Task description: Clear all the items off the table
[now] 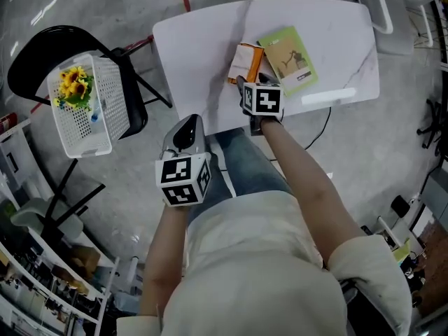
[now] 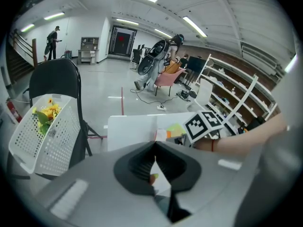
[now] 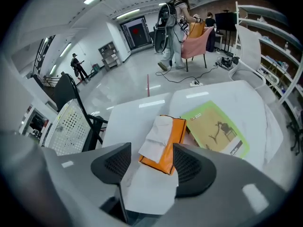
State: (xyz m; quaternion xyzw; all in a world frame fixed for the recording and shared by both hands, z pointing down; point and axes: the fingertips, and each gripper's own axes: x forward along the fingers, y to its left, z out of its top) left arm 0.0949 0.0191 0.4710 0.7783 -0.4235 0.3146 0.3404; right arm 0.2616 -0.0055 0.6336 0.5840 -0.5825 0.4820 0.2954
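On the white table (image 1: 203,47), about midway along and a little back from the near edge, lie the two things we still have to clear: an orange tissue pack (image 3: 166,143) with a white tissue poking out of it, and a green booklet (image 3: 215,129) just beside it on the side toward the right edge. Whether the two touch we cannot tell.

We judge the step in hand to be the pick-up of the tissue pack. Our right claw (image 3: 150,167) points steeply down over it with its jaws spread about halfway. The near end of the pack sits between them, and neither pad seems to press on it yet. Next we would lower the claw a touch and square it to the pack's narrow width. Then we would close on the body of the pack, not the loose tissue.

Our left claw (image 2: 154,167) hangs off the near edge with its jaws pressed together on nothing.

Off the left edge, a white basket (image 1: 87,110) with yellow flowers (image 1: 75,86) in it rests on a black chair (image 1: 42,47). It looks the likely place for the pack.
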